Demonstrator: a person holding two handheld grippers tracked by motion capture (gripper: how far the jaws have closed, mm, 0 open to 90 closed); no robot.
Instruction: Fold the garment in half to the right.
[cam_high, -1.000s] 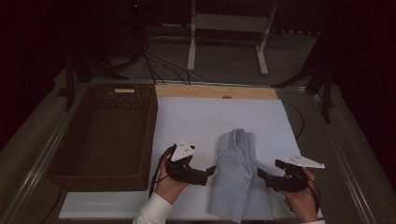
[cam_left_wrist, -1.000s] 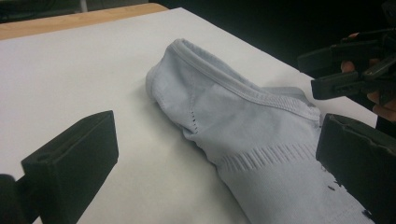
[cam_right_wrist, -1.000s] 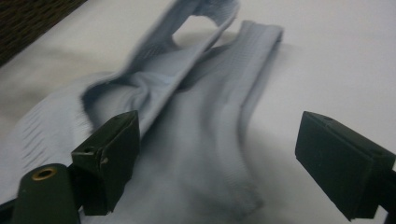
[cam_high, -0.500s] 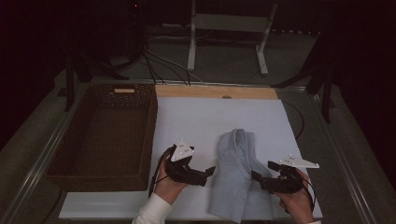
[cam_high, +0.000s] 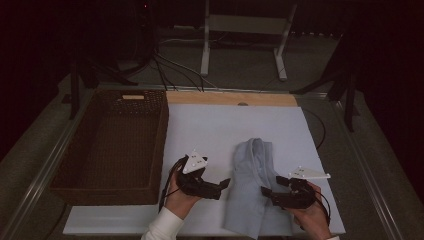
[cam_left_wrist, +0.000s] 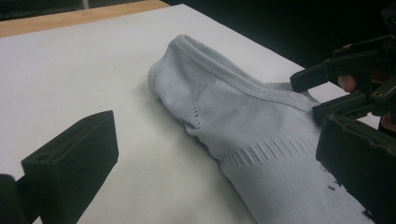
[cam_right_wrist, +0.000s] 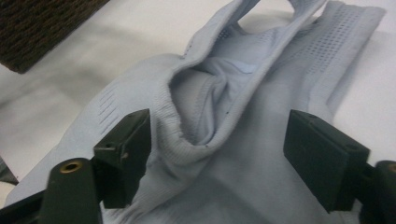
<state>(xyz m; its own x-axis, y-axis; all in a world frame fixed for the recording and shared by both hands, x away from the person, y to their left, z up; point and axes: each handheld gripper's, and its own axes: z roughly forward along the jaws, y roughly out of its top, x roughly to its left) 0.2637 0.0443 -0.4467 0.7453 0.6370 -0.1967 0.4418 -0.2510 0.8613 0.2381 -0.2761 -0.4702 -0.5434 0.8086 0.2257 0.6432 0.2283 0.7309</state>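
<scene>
A light blue knitted garment (cam_high: 252, 175) lies crumpled lengthwise on the white board (cam_high: 215, 130), toward its front right. My left gripper (cam_high: 226, 184) rests just left of it, pointing right, and its jaws stand wide open on either side of the garment's near part (cam_left_wrist: 243, 116). My right gripper (cam_high: 265, 192) points left at the garment's right edge. Its jaws have just been closing; a raised fold of the garment (cam_right_wrist: 205, 107) lies between them. The left pad (cam_right_wrist: 126, 149) touches the fabric and the right pad (cam_right_wrist: 322, 158) stands apart from the fold.
A dark wicker basket (cam_high: 110, 145) stands along the board's left side; its corner (cam_right_wrist: 37, 28) is at the top left of the right gripper view. A wooden strip (cam_high: 230, 97) borders the board's far edge. Cables and a metal stand lie beyond the table.
My right gripper has shifted a little to the left, onto the garment's right edge. The left gripper and the garment have stayed where they were.
</scene>
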